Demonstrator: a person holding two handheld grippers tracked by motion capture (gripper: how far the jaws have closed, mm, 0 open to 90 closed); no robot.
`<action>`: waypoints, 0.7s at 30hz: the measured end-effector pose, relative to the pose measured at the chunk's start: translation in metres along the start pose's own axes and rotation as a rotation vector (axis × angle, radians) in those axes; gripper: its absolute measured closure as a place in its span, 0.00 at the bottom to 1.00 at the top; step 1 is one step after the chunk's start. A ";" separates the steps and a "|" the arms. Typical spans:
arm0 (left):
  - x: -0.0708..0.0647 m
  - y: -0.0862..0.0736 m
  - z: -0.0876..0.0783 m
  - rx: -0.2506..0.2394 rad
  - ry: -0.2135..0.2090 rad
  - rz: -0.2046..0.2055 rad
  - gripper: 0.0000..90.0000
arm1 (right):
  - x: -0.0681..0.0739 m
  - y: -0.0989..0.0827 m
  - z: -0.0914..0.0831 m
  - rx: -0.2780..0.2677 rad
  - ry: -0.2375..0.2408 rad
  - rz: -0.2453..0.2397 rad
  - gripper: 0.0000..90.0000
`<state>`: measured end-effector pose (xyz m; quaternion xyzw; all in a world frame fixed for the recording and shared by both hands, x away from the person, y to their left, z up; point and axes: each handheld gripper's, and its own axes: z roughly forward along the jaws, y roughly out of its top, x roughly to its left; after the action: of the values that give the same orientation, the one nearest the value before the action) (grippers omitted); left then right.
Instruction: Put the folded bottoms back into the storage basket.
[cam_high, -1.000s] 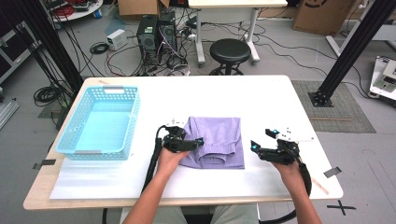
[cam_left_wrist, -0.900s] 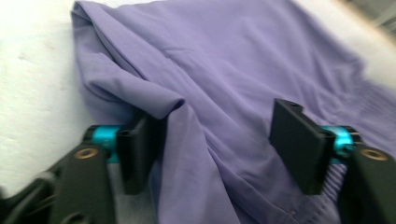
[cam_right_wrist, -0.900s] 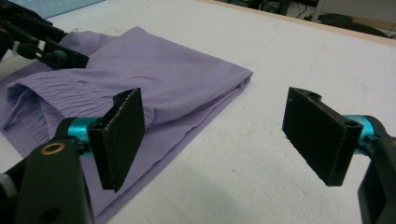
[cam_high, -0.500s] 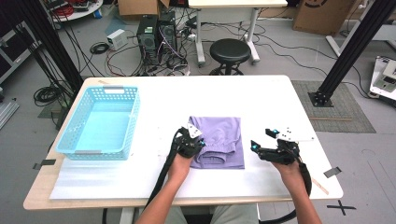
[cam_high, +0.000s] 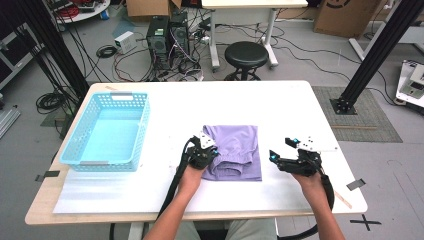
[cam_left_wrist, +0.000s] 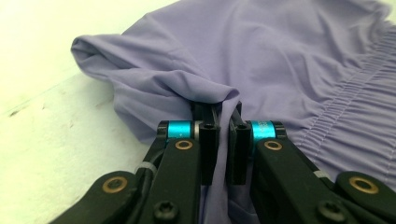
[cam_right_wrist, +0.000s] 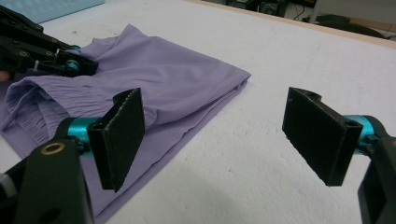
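At the table's left sat the blue basket (cam_high: 105, 131). In the half second before, the left gripper (cam_high: 207, 152) had slid in from the left and closed its jaws, pinching a fold of the purple garment (cam_high: 235, 150) at mid-table, ready for lifting. The right gripper (cam_high: 280, 159) waited spread, just right of the cloth.

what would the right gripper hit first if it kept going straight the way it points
Probably the purple cloth: the right gripper, jaws open, points across the table at the cloth's near edge, though depth is unclear.
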<state>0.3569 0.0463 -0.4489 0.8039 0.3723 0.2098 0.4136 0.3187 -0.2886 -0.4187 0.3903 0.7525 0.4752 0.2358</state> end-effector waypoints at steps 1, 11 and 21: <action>0.002 0.000 -0.002 -0.027 -0.023 0.002 0.96 | 0.000 0.000 0.000 -0.002 0.001 -0.001 0.24; 0.010 0.012 -0.022 -0.232 -0.187 -0.043 0.96 | -0.003 -0.001 -0.003 -0.013 -0.010 0.008 0.24; 0.008 0.041 -0.045 -0.301 -0.269 0.045 0.96 | -0.004 0.000 -0.005 -0.016 -0.012 0.011 0.24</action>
<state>0.3503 0.0600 -0.3893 0.7618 0.2600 0.1628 0.5705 0.3167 -0.2944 -0.4169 0.3954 0.7450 0.4801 0.2411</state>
